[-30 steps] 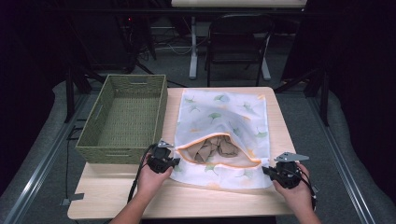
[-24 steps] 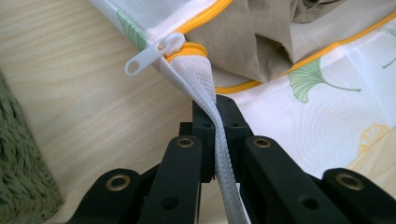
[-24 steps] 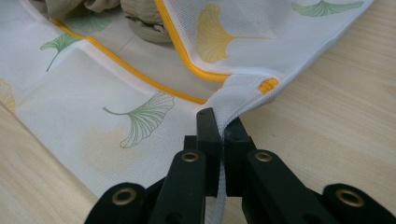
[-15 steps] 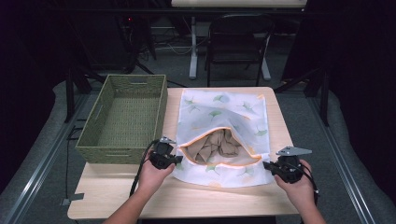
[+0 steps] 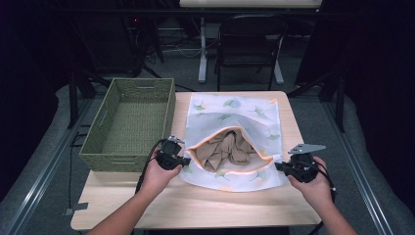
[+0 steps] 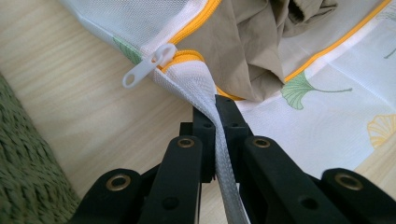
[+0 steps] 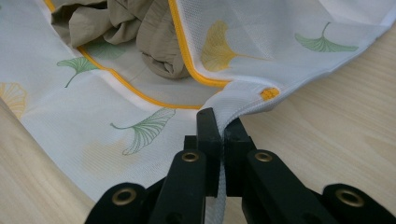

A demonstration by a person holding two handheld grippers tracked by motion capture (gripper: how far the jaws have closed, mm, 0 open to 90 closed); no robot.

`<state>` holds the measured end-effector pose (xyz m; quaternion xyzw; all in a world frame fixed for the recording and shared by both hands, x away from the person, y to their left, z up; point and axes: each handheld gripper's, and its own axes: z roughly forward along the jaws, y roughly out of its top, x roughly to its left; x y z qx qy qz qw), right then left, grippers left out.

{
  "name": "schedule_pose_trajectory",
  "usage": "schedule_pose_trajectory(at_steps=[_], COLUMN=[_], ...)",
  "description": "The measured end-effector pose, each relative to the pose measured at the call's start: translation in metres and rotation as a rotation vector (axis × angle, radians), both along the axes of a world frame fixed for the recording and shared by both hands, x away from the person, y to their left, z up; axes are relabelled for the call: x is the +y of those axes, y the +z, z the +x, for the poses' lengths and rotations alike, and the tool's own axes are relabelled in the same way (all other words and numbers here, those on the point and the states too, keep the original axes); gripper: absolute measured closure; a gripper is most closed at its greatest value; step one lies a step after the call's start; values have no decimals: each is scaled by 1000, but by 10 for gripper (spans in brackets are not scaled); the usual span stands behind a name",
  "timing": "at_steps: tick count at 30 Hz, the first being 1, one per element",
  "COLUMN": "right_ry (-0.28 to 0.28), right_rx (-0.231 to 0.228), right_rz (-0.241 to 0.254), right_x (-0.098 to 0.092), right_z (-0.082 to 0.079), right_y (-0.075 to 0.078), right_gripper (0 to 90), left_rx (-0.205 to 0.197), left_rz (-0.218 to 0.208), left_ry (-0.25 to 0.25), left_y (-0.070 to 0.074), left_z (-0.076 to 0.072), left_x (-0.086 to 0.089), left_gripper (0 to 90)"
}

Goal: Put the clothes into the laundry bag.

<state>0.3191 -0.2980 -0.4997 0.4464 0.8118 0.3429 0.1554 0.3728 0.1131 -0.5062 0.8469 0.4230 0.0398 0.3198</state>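
Mesh bag [image 5: 234, 142] lies on table [image 5: 195, 208] beside basket [image 5: 128, 122]; left gripper [image 6: 215, 105] and right gripper [image 7: 218, 120] each clamped on a thin corner fold; mesh could slip free, or the khaki garment [image 5: 226, 149] spill through the open zipper [image 6: 144, 70] if tilted.

Off to my left a rectangular olive-green woven basket [image 5: 128, 125] sits on the pale wooden table [image 5: 205, 205], its near end close to the table's front left area. Its weave also fills the lower left corner of my left gripper view. Beyond the table's far edge I see a dark folding metal chair [image 5: 249, 41] on the grey floor [image 5: 313, 112].
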Motion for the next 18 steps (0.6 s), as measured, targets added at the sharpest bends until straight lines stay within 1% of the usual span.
schedule_pose_trajectory(at_steps=[2, 3, 4, 5, 8, 9, 12, 16, 18], right_ry=[5, 9, 12, 13, 23, 32, 39, 46, 52], right_rx=[1, 9, 13, 16, 20, 19, 29, 23, 25], right_rz=[4, -4, 4, 6, 7, 6, 5, -12, -22], right_x=[-1, -1, -1, -1, -1, -1, -1, 0, 1], right_z=[2, 4, 5, 6, 9, 10, 13, 16, 17], right_y=[3, 4, 5, 6, 10, 11, 16, 21, 24], right_gripper=[887, 887, 887, 887, 887, 887, 887, 887, 887], left_rx=[-1, 4, 8, 17, 22, 25, 24, 21, 23], left_rz=[3, 4, -7, -9, -6, -13, -10, -15, -10], left_ry=[-2, -5, 0, -1, -7, -4, -10, -4, -5], left_y=[3, 5, 6, 8, 12, 13, 18, 23, 26], left_z=[2, 3, 4, 5, 7, 8, 11, 13, 14], left_x=[1, 2, 2, 3, 3, 3, 4, 4, 4], left_gripper=[880, 880, 880, 880, 880, 880, 878, 878, 878])
